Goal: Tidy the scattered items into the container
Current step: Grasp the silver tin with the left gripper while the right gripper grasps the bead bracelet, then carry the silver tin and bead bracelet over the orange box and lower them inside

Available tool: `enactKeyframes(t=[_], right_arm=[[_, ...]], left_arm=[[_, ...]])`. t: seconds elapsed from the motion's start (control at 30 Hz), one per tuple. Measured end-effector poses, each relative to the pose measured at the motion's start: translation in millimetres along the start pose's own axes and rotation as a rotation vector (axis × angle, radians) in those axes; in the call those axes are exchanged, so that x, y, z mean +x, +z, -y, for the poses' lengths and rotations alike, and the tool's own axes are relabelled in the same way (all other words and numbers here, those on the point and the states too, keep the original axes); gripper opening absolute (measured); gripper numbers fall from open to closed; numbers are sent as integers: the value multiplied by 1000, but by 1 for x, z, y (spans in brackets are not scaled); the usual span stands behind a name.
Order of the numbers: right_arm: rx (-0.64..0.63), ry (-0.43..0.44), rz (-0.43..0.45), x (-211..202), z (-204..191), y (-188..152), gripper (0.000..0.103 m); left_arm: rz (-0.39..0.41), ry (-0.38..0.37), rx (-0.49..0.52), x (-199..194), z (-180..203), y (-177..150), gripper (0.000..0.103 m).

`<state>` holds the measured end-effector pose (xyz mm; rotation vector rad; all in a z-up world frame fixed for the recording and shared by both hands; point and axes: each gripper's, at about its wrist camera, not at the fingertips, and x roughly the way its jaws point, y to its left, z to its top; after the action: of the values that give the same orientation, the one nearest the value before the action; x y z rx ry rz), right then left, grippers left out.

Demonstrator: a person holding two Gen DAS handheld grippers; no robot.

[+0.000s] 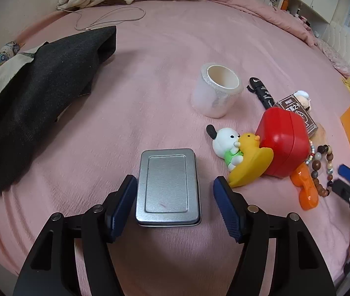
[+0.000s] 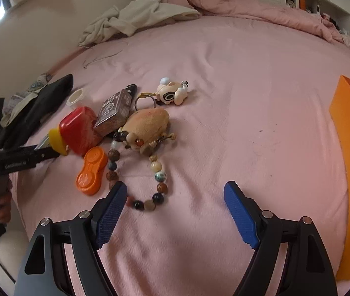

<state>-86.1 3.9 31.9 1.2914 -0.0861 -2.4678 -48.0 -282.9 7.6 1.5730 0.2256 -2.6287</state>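
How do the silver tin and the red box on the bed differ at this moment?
The silver tin lies flat on the pink sheet, alone between the open fingers of the left gripper; the red box sits tilted in the clutter, with the yellow duck against it. The tin is flat, matte and grey; the box is bulkier, glossy and rounded. Both are closed and ungripped.

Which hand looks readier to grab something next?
Left. The left hand-held gripper is open with the tin between its fingers; the right hand-held gripper is open over bare sheet beside the beads.
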Motion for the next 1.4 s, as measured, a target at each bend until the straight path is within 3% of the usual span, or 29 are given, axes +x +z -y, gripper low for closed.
enactKeyframes(t=[0.2, 0.27, 0.3, 0.43, 0.5, 0.6, 0.77, 1.03, 1.13, 1.2, 1.3, 1.4], right_arm=[[-93, -72, -36, 24, -14, 11, 52], [-76, -73, -24, 19, -10, 8, 17], [-61, -66, -21, 16, -7, 5, 13], [-19, -45, 8, 0, 8, -12, 11], [-15, -43, 23, -10, 13, -20, 10], [-5, -33, 39, -25, 25, -27, 10], [23, -54, 49, -41, 46, -35, 10], [36, -29, 107, -68, 48, -41, 10], [42, -12, 153, -85, 48, -33, 10], [54, -4, 185, -98, 53, -26, 10], [66, -19, 244, -123, 66, -16, 10], [103, -60, 309, -150, 91, -9, 10]], left_arm=[[-10, -15, -11, 6, -5, 2, 67], [-9, -10, -9, 6, -4, 3, 67], [-10, -12, -10, 8, -1, 6, 67], [15, -25, -29, 3, -3, 1, 64], [31, -28, -58, -3, -9, -4, 53], [30, -71, -108, -7, -16, -8, 47], [33, -90, -140, -16, -22, -17, 46], [56, -37, -106, -38, -14, -25, 45], [85, -106, -153, -51, -14, -26, 43], [90, -160, -158, -52, 4, -15, 43], [114, -140, -76, -61, 35, -8, 43], [142, -186, -37, -71, 66, -1, 43]])
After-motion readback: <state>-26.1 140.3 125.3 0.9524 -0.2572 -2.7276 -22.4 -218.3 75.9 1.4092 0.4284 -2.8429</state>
